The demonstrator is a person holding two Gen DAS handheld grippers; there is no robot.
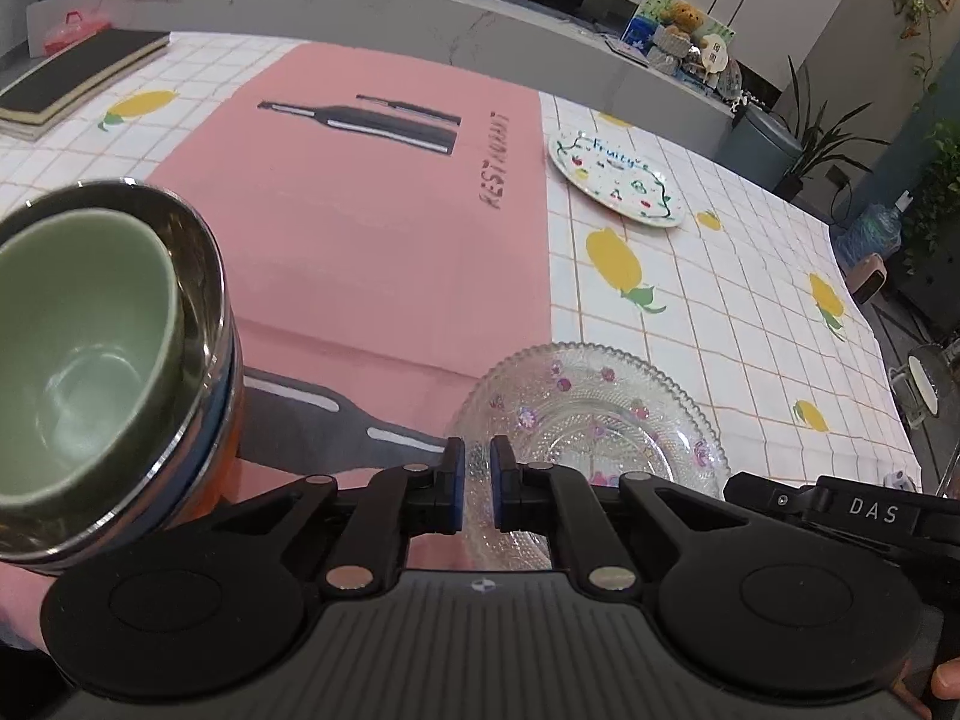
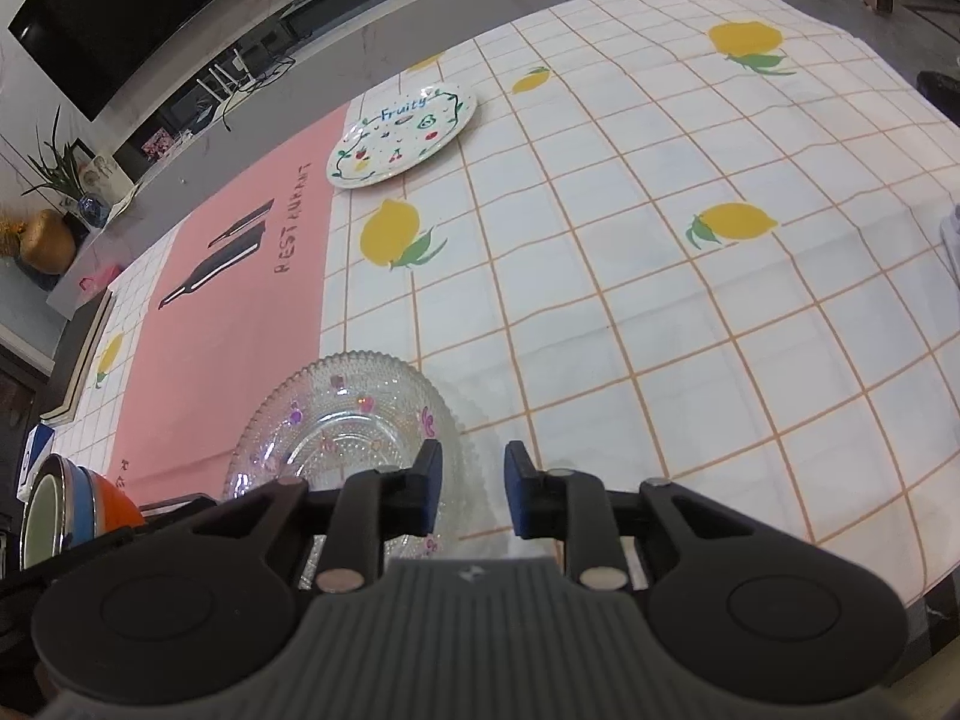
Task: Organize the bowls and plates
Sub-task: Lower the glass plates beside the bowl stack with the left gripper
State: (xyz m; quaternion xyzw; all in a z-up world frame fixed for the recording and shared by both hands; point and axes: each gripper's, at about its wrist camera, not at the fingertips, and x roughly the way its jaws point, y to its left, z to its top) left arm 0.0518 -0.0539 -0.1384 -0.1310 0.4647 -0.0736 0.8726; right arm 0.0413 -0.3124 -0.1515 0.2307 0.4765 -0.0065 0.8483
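Observation:
A clear glass plate [image 1: 600, 420] with small flower prints lies at the near edge of the table. My left gripper [image 1: 477, 483] is shut on its near rim. The plate also shows in the right wrist view [image 2: 348, 420], where my right gripper [image 2: 472, 495] is open, its left finger over the plate's right rim. A white "Fruity" plate [image 1: 615, 176] lies farther back on the tablecloth, and shows in the right wrist view too [image 2: 402, 137]. A stack of bowls with a green bowl [image 1: 78, 348] inside a steel bowl [image 1: 198, 276] stands at the left.
A pink "RESTAURANT" mat [image 1: 372, 228] covers the middle of the lemon-print tablecloth [image 2: 660, 276]. A dark book [image 1: 78, 75] lies at the far left. A grey counter [image 1: 420, 18] with clutter runs behind the table. The right table edge [image 1: 882, 360] drops off.

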